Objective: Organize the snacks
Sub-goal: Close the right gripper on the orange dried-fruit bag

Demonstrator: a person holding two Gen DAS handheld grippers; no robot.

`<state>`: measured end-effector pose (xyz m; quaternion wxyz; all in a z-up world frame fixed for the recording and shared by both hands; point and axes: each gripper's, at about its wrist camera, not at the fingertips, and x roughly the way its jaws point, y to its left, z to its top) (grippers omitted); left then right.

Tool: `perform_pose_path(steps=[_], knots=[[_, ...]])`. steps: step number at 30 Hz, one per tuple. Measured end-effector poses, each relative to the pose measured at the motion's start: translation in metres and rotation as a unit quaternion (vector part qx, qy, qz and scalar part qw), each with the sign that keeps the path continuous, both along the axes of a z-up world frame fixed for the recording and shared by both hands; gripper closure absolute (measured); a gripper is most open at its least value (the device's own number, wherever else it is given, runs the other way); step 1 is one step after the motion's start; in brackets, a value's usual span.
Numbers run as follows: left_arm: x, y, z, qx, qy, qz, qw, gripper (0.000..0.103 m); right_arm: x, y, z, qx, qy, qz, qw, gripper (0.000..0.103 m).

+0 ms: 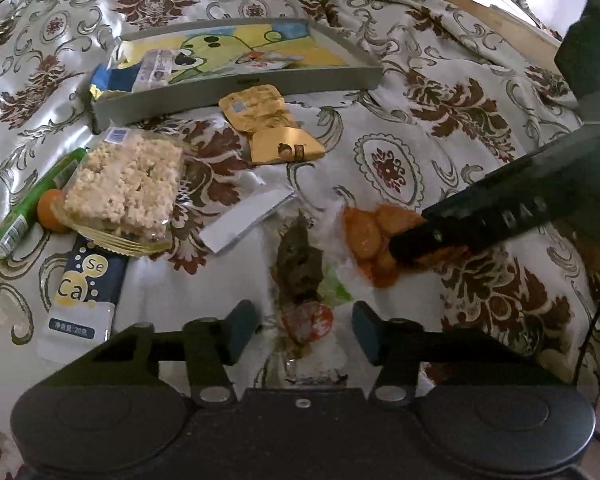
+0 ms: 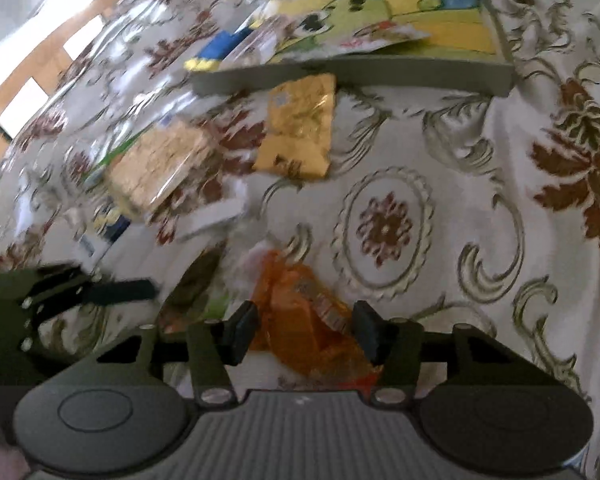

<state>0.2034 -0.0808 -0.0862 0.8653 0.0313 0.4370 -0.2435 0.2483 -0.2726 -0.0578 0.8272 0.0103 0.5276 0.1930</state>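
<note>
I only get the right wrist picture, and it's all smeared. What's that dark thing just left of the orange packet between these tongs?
Observer: The left wrist view shows a clear packet of dark dried snack with a round red label, beside the orange packet.
Operator: Are the other tongs holding it?
Observer: No. The left tongs stand open astride its near end, with cloth showing beside both pads.
Operator: And the green streak by the pale block?
Observer: That is a green tube beside the puffed-rice packet, with a small orange ball between them.
</note>
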Motion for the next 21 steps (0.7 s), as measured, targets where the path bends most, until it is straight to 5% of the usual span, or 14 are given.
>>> perform_pose_path(steps=[8,21], knots=[[0.0,0.0,-0.003,0.003,0.01,0.003,0.9999,0.052,-0.012,0.026,-0.003,-0.068,-0.026,0.07,0.995,0.029],[0.006,0.004,-0.007,0.007,0.027,0.023,0.9993,0.039,-0.023,0.054,-0.006,-0.164,-0.066,0.113,0.978,0.029]])
